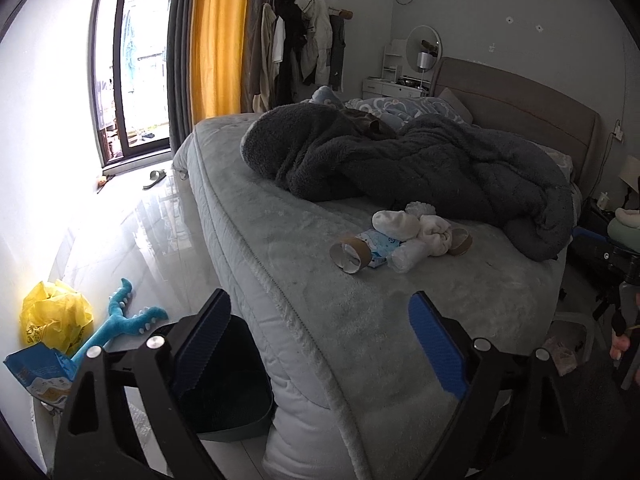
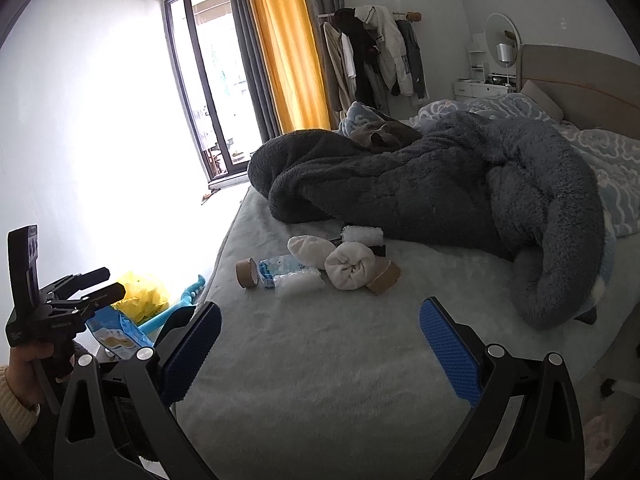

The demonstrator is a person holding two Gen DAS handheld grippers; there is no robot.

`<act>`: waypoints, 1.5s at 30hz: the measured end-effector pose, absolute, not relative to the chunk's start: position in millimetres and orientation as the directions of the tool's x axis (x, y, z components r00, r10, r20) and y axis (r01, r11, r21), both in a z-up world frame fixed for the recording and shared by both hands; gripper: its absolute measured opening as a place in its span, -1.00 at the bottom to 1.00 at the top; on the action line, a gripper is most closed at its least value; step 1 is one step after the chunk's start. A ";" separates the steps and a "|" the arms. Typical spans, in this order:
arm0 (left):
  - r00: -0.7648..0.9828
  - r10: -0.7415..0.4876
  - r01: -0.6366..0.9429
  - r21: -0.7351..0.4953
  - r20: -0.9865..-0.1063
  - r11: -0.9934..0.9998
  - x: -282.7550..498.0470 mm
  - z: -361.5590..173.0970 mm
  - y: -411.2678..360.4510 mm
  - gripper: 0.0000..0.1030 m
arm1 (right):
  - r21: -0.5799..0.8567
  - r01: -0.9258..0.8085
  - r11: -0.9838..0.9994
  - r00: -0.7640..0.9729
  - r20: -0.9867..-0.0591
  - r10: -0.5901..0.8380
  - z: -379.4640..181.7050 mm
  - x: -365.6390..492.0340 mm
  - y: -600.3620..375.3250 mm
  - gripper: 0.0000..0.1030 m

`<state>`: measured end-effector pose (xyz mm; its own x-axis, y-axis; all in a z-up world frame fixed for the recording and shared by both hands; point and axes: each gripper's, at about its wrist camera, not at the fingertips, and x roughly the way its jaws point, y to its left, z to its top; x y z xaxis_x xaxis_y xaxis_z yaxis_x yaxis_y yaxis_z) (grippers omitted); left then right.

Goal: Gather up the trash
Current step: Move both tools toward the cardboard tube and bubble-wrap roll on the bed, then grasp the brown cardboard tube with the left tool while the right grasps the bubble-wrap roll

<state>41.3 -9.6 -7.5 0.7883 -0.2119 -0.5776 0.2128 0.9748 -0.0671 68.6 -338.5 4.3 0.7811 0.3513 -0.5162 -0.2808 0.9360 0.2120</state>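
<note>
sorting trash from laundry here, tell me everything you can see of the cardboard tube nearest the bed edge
The cardboard tube is a short brown paper roll core, empty and hollow. It lies on its side on the pale fuzzy bed cover, with a ragged white-lined open end showing in the left wrist view. It lies against a blue-printed tissue pack beside the rolled white socks. No hand-held gripper touches it.

We see bare bed (image 2: 320, 360) surface free before us, grey blanket (image 2: 440, 184) heaped behind, black bin (image 1: 228, 384) beside the mattress edge.
</note>
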 end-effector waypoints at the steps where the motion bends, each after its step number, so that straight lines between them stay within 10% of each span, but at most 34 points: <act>1: 0.781 -0.224 0.222 -0.076 -0.583 0.972 47.1 -9.8 -10.0 0.71 | 0.212 -0.282 0.936 0.777 -0.521 0.353 3.5 74.3 -337.7 0.95; 34: 0.560 -0.498 0.472 -0.239 -0.663 0.849 204.1 -87.7 -40.1 0.54 | 0.286 -0.316 0.905 0.636 -0.644 0.425 -60.2 262.4 -323.9 0.94; 45: 0.481 -0.531 0.492 -0.286 -0.698 0.822 227.9 -111.4 -55.6 0.11 | 0.287 -0.283 0.915 0.600 -0.692 0.402 -72.4 301.3 -319.3 0.85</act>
